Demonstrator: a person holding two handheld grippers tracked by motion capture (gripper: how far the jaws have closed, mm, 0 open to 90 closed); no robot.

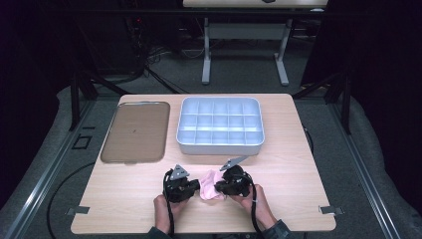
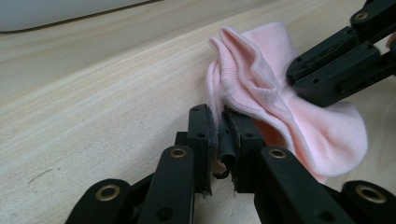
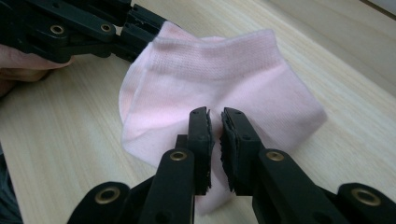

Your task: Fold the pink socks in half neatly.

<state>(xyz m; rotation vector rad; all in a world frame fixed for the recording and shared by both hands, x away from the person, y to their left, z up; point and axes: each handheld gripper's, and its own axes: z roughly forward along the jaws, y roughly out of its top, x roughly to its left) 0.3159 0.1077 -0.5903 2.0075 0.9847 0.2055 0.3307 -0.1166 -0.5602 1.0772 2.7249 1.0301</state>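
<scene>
Near the counter's (image 1: 124, 199) front edge, the left gripper (image 1: 196, 185) and right gripper (image 1: 217, 187) face each other. Each has its fingers clamped on the pink sock (image 1: 209, 185) bunched between them. The compartment tray (image 1: 220, 144) sits farther back.

In front of you the sock (image 1: 211, 185) lies on the table (image 1: 298, 189) between your left gripper (image 1: 195, 186) and right gripper (image 1: 217, 187), with the compartment box (image 1: 220, 145) behind it and the tray (image 1: 135, 131) left of that box.
</scene>
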